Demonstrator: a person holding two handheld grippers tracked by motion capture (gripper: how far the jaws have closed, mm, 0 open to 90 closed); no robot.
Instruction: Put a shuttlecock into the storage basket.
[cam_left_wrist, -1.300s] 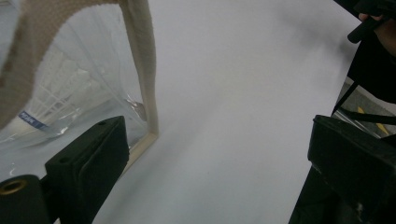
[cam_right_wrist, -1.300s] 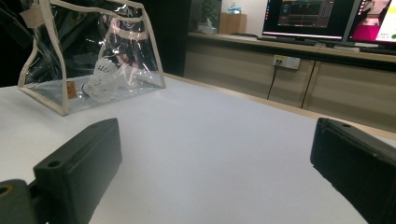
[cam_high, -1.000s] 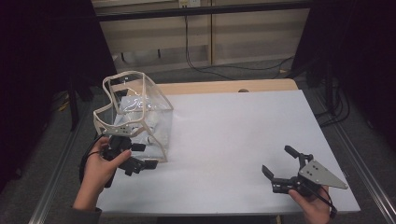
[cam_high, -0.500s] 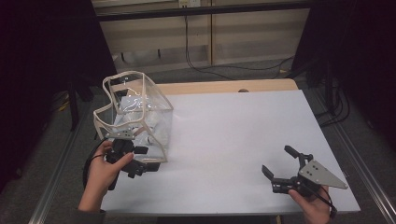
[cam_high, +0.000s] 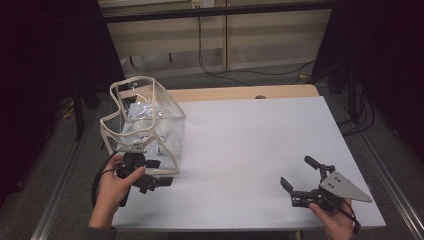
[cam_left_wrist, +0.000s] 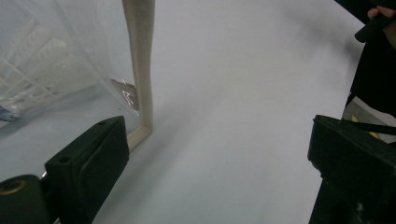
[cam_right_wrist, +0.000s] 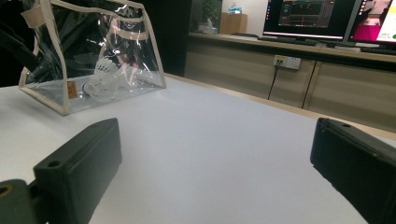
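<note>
L hand-held gripper beside clear bag

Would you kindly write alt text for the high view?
A clear bag with cream trim stands at the left of a white table. The open left gripper is at its near corner; the open right gripper rests far right.

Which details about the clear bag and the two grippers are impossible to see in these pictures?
- Clear bag contents: glare and creased plastic blur them in the high view; the right gripper view shows a shuttlecock, count unclear.
- Small brown tag: print too small.
- Left gripper: the hand partly covers it.
- Right gripper: nothing between the jaws.
</note>
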